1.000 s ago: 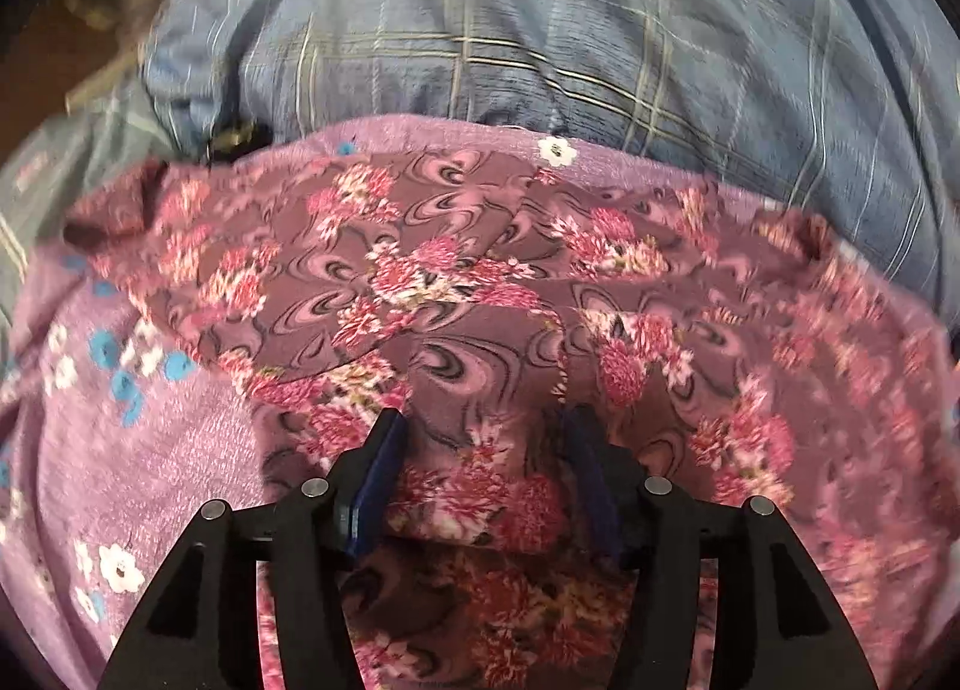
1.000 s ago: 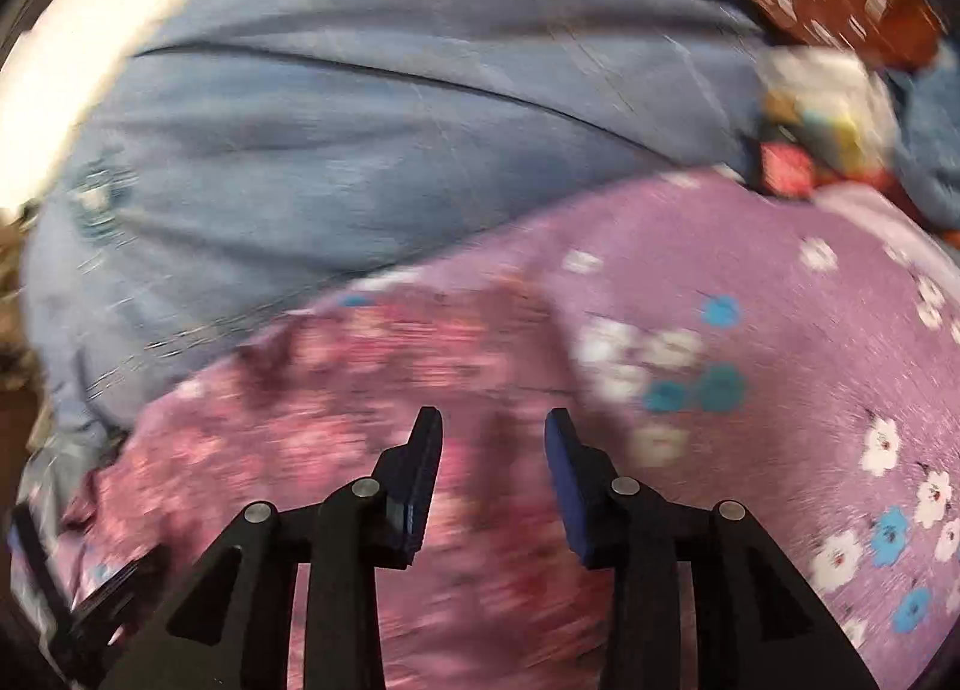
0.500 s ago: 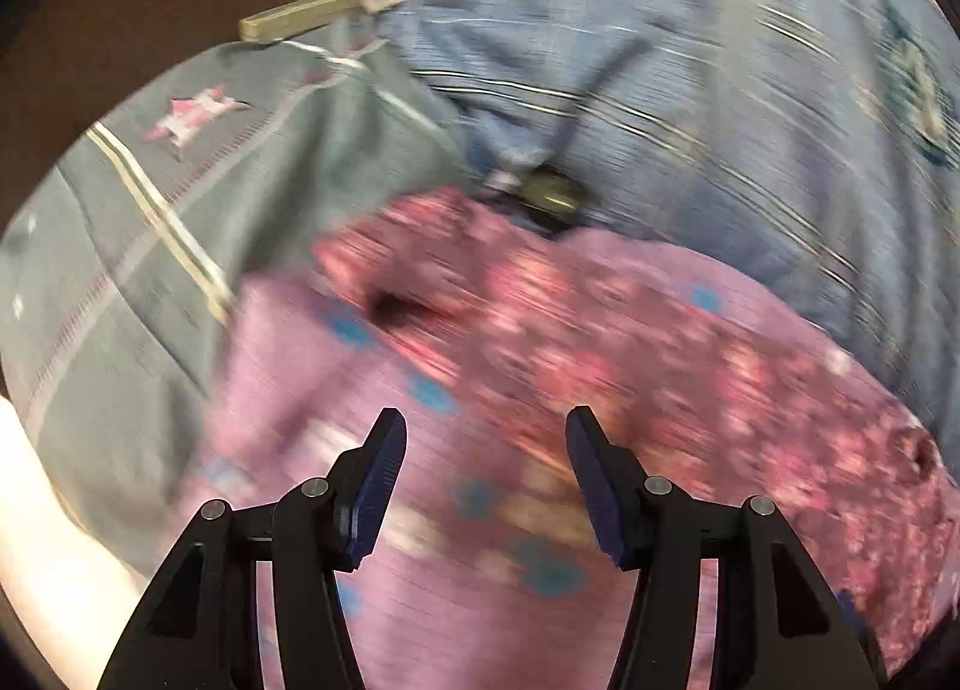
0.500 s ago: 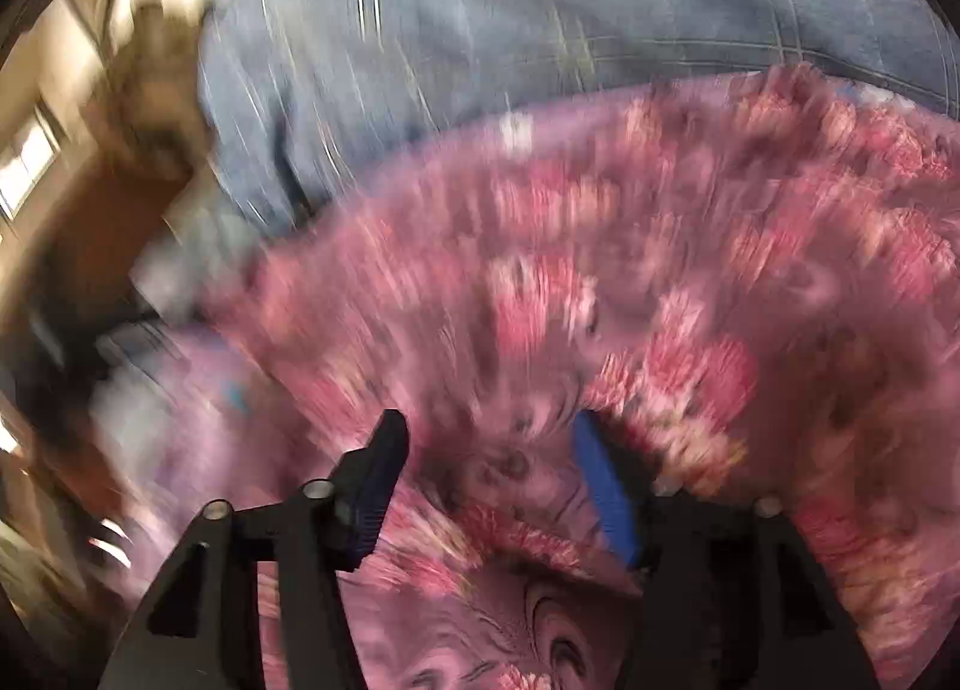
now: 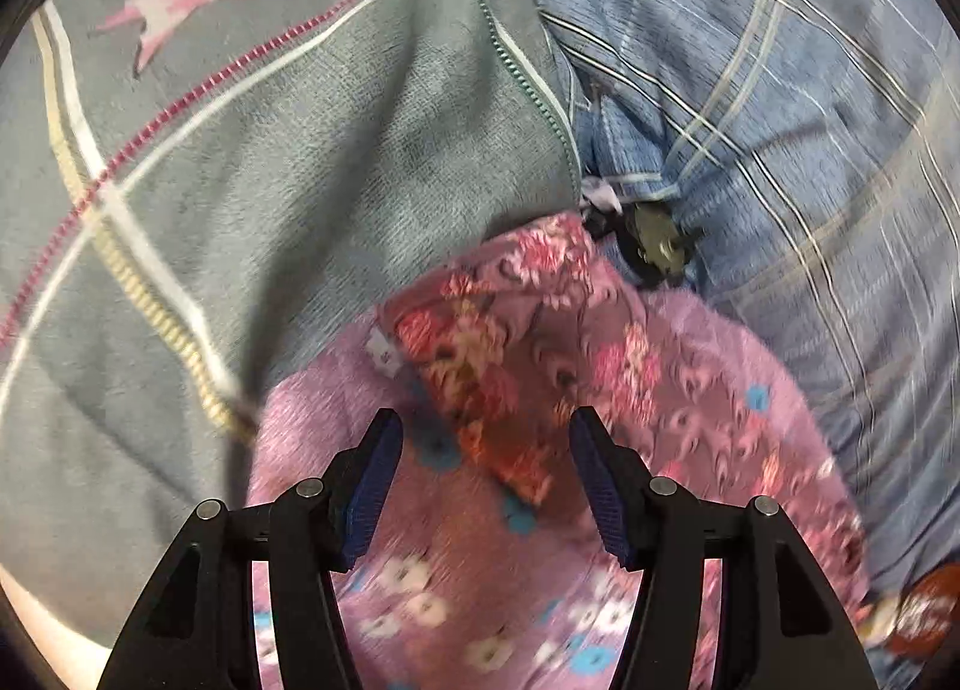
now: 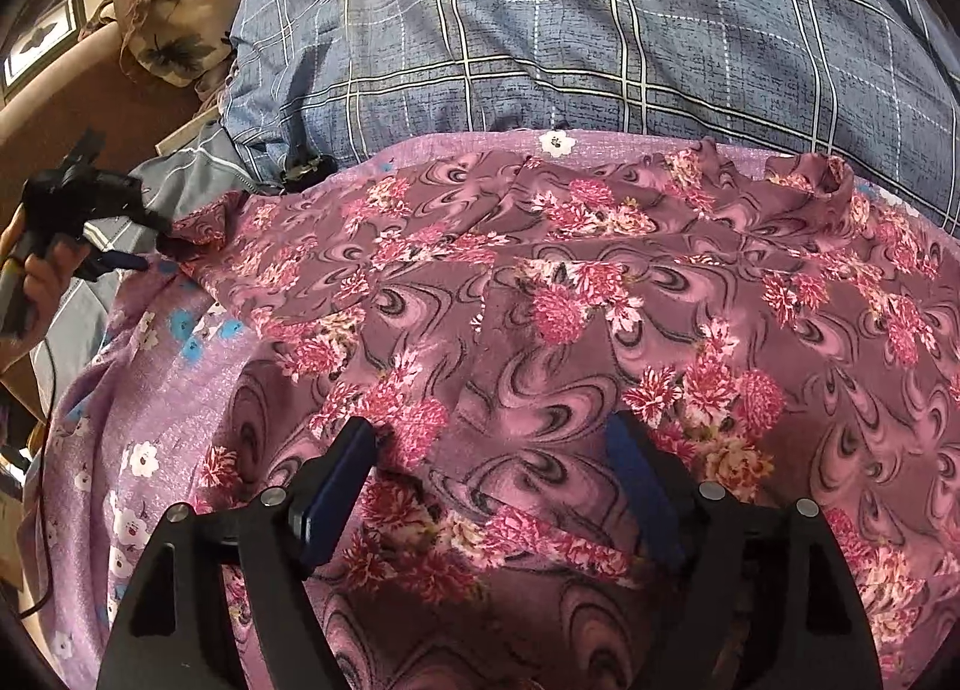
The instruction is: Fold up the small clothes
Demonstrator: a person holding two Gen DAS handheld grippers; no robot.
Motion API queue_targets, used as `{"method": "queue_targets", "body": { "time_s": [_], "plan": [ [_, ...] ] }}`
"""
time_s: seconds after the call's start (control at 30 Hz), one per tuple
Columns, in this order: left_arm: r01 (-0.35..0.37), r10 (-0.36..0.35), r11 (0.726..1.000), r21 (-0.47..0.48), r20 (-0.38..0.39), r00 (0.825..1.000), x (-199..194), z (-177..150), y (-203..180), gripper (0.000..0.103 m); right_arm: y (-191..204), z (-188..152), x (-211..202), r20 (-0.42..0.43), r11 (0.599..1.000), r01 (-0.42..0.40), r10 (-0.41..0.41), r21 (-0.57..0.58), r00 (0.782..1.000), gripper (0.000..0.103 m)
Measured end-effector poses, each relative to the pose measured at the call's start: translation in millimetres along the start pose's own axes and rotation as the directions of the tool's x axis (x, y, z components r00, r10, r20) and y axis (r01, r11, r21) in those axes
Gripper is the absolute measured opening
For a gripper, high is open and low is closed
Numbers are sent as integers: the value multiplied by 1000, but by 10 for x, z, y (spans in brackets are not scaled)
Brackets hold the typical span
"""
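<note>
A maroon garment with pink flowers (image 6: pixel 540 282) lies spread on a lilac flowered cloth (image 6: pixel 120 390). My right gripper (image 6: pixel 491 432) hangs low over the garment's near folded edge. Its jaws are opening wide, and the fold lies between the fingers without being pinched. My left gripper (image 5: pixel 486 420) hovers over the garment's left corner (image 5: pixel 498 300), jaws opening a little, nothing held. The right wrist view shows the left gripper (image 6: pixel 144 240) at the far left in a person's hand (image 6: pixel 42 276).
A blue plaid bed cover (image 6: pixel 600 30) fills the far side. A grey blanket with a pink star (image 5: pixel 240 120) lies left of the lilac cloth (image 5: pixel 450 600). A small dark clip-like object (image 5: pixel 654 234) sits by the garment's corner. A leaf-patterned cloth (image 6: pixel 174 0) lies on a brown seat.
My left gripper left the garment's near middle edge and swept left to its corner. My right gripper swung from the lilac cloth onto the garment's near edge and opened wider.
</note>
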State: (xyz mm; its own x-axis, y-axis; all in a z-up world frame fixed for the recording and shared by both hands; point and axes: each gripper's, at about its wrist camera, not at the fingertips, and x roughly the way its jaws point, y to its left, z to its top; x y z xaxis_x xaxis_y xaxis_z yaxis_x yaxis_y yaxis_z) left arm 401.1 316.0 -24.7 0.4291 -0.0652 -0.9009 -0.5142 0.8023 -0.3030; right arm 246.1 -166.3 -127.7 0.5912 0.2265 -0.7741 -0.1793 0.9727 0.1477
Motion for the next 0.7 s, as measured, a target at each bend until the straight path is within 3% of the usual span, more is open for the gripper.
{"method": "queue_targets", "body": {
  "time_s": [0.1,0.13,0.17,0.2,0.43,0.6,0.7],
  "plan": [
    [31,-31,998,-61,-4,1000,148,65,57,52,4,14,31,3,1000,-13,13,8,1000,82],
    [46,-46,996,-72,-3,999,189,60,62,25,-7,6,26,5,1000,-16,16,10,1000,83],
    [71,-72,994,-87,-14,997,236,64,78,11,-19,-2,17,6,1000,-21,21,12,1000,83],
    [90,-92,991,-97,-23,995,260,55,90,8,-31,-9,11,6,1000,-24,24,13,1000,83],
    [207,-206,968,-142,25,978,44,-132,55,6,-69,-16,-10,14,998,-51,51,31,999,85],
    [313,-312,946,-84,17,950,-282,-467,-318,7,-173,14,-110,20,991,-97,96,88,995,80],
    [364,-364,931,-36,1,931,-431,-699,-632,6,-306,-18,-291,42,989,-73,68,132,997,81]
  ]
}}
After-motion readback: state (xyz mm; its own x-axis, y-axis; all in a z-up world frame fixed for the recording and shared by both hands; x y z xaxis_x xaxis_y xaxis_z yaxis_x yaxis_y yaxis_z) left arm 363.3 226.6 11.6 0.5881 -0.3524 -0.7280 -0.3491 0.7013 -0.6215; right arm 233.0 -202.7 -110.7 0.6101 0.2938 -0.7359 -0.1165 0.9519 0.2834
